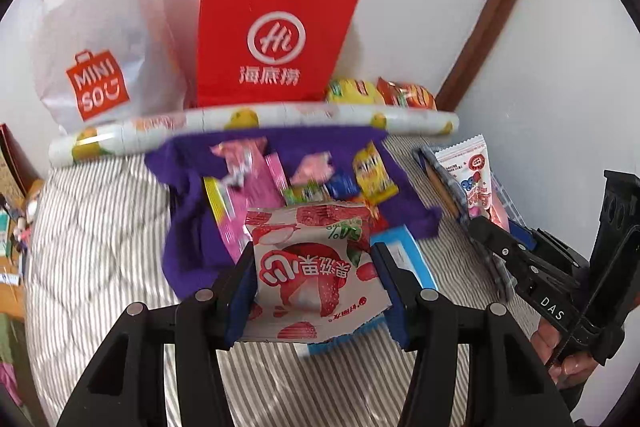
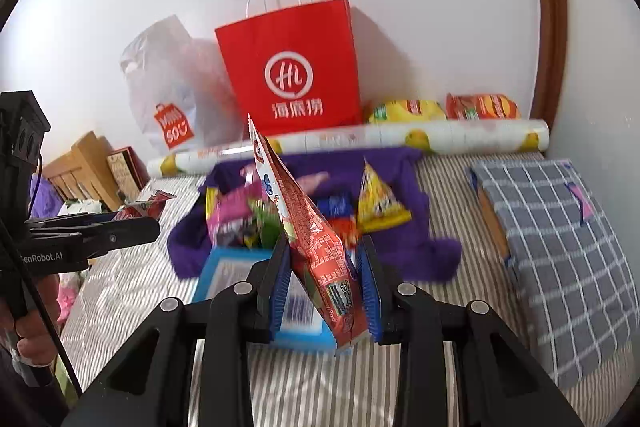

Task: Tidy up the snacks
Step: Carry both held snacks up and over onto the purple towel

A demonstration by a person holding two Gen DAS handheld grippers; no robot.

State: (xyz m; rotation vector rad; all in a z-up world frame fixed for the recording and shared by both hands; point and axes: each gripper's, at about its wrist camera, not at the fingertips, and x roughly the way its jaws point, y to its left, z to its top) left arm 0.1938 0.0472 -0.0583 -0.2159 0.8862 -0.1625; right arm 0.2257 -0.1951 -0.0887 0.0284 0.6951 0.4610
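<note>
My left gripper (image 1: 316,263) is shut on a white and red strawberry snack packet (image 1: 308,279), held flat above the striped bed. My right gripper (image 2: 324,251) is shut on a long red and white snack packet (image 2: 304,211), held edge-on and pointing up. Each gripper also shows in the other's view: the right gripper (image 1: 480,231) with its pink and white packet (image 1: 476,179), the left gripper (image 2: 154,225) with its red packet (image 2: 144,207). Behind them, a pile of several snacks (image 1: 304,183) lies on a purple cloth (image 2: 400,187).
A red paper bag (image 1: 276,31) and a white plastic shopping bag (image 1: 100,39) stand against the wall. A lemon-print roll (image 2: 360,139) lies before them, with chip bags (image 2: 404,111) behind it. A blue box (image 2: 228,275) sits below the grippers. A checked cushion (image 2: 560,227) lies right.
</note>
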